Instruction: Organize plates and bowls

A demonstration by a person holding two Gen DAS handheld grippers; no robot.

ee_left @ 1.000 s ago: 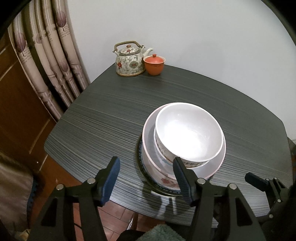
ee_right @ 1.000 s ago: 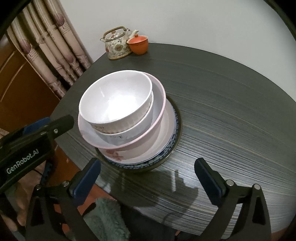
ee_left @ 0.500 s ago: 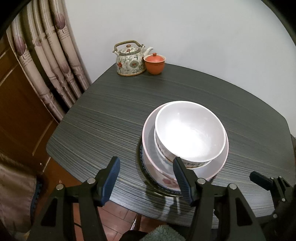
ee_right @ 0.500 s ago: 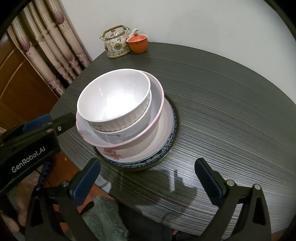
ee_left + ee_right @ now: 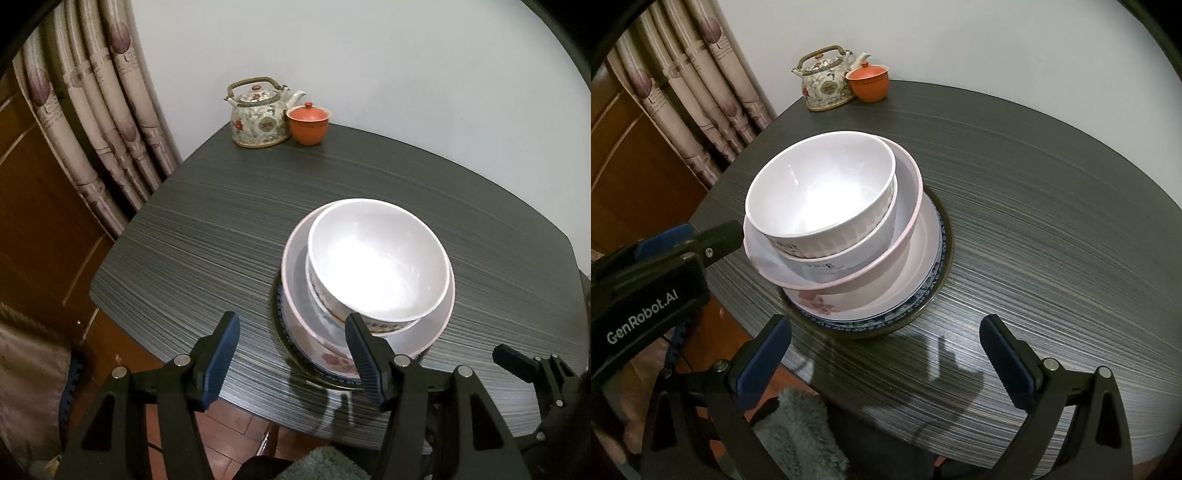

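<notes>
A stack of dishes stands near the front edge of the dark table (image 5: 221, 229). A white bowl (image 5: 376, 258) (image 5: 820, 195) sits on top, nested in a second white bowl (image 5: 849, 258), inside a wide pink-rimmed bowl (image 5: 439, 328) (image 5: 871, 277), on a blue-patterned plate (image 5: 934, 291) (image 5: 291, 339). My left gripper (image 5: 291, 347) is open and empty, just in front of the stack's left side. My right gripper (image 5: 886, 354) is open and empty, hovering before the stack's front edge. The left gripper also shows in the right wrist view (image 5: 716, 236), beside the stack.
A floral teapot (image 5: 258, 114) (image 5: 823, 81) and an orange lidded cup (image 5: 308, 123) (image 5: 868, 83) stand at the table's far corner by the wall. A patterned curtain (image 5: 96, 110) and wooden panelling are to the left. A grey-green fluffy cloth (image 5: 798, 435) lies below the table's front edge.
Both grippers have drifted slightly; the stack sits a little nearer and more central in the right wrist view. Nothing was taken hold of and the dishes have not moved.
</notes>
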